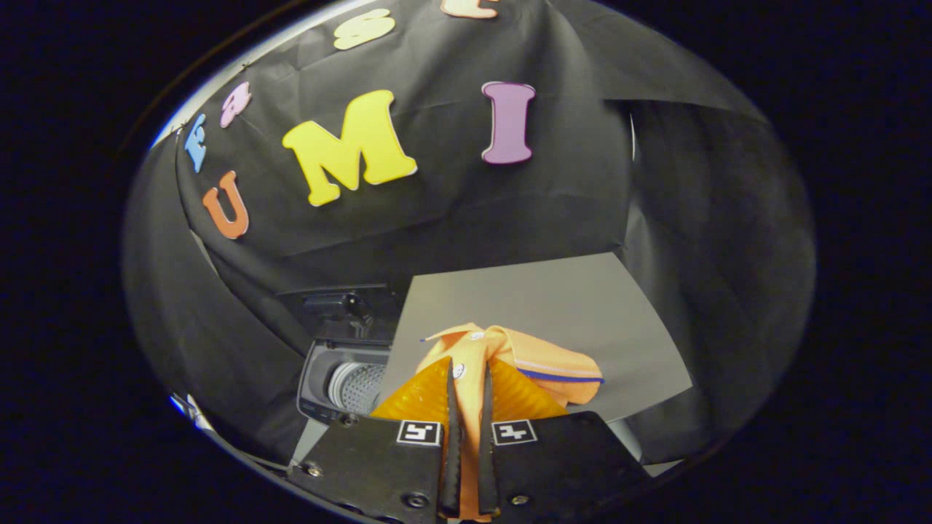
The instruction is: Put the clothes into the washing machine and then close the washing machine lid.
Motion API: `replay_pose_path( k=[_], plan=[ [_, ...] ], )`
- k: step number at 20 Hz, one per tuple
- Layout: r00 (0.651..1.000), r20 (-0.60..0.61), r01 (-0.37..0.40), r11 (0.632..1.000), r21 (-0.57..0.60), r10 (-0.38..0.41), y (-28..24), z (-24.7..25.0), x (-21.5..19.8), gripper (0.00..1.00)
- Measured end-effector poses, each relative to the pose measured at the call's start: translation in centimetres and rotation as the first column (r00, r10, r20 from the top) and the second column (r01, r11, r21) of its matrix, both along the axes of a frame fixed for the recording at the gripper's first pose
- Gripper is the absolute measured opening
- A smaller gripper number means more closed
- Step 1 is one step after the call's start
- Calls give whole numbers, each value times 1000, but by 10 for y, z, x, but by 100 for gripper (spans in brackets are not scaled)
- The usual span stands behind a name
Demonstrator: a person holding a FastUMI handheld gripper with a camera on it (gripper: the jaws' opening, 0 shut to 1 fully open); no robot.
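- Gripper [467,407]: fingers clenched on the orange shirt [510,356], fabric pinched between them; the rest drapes ahead over the grey table [582,298].
- Washer [348,378]: lid open, drum exposed, beside the table on the left.
- Carry the shirt clear of the table edge.
- Release only above the drum; trailing fabric may snag the rim.

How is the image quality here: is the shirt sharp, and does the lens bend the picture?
Gripper view: the orange shirt is well lit and fairly sharp, pinched in the shut gripper; the fisheye lens bends the grey table edges; the washing machine sits in dimmer light, its drum still readable.
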State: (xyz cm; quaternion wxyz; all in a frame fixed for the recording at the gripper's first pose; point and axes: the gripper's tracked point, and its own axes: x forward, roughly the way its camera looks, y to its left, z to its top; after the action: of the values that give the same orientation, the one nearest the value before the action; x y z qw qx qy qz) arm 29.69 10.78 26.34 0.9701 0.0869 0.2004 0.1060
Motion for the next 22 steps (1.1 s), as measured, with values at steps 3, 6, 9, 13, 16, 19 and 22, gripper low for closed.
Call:
replay_pose_path(
  k=[3, 6, 9, 13, 16, 19, 22],
  plan=[
    [998, 44, -42, 999, 9, 41, 34, 22, -26, 12],
    [991, 81, -105, 994, 8, 104, 76, 43, -44, 13],
    [979, 105, -175, 985, 8, 173, 121, 60, -54, 12],
    [963, 90, -259, 965, 34, 255, 182, 63, -47, 12],
    [947, 58, -320, 947, 42, 317, 227, 50, -31, 13],
    [930, -6, -366, 929, 46, 367, 271, 28, -9, 12],
    [915, -64, -396, 918, 41, 398, 307, 5, 16, 13]
  ],
)
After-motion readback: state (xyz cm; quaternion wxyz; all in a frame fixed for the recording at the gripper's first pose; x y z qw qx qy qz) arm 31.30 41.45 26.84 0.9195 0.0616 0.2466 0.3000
